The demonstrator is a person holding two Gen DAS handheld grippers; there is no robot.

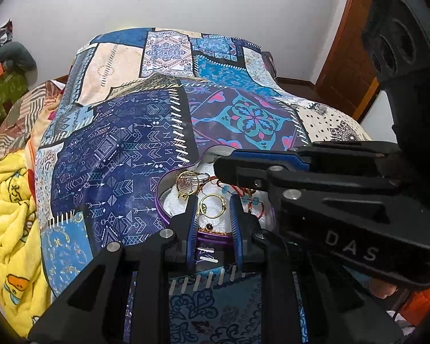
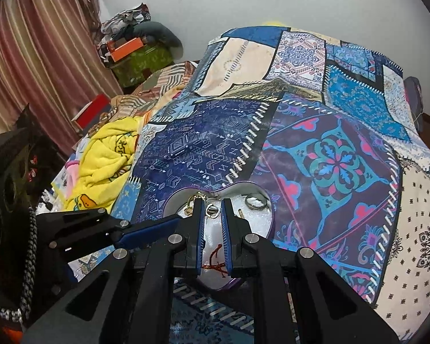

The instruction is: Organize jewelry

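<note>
A purple heart-shaped tin (image 1: 160, 197) (image 2: 169, 203) with white padding lies on the patchwork bedspread (image 1: 114, 157). It holds a gold ring (image 1: 212, 216), a gold-rimmed pendant (image 1: 186, 182), a red cord bracelet (image 1: 250, 200) (image 2: 215, 265) and silver rings (image 2: 255, 203). My left gripper (image 1: 213, 200) hovers over the tin's near side, its fingers a small way apart with nothing gripped; the gold ring lies beyond them. My right gripper (image 2: 212, 202) (image 1: 219, 163) reaches over the tin from the right, its jaws almost together and holding nothing. The left gripper (image 2: 169, 222) shows at the left of the right wrist view.
A crumpled yellow blanket (image 1: 8, 200) (image 2: 109, 149) lies left of the bedspread. Farther left are a red box (image 2: 93, 111), a striped curtain (image 2: 28, 57) and a pile of clutter (image 2: 134, 46). A wooden door (image 1: 352, 43) stands at the right.
</note>
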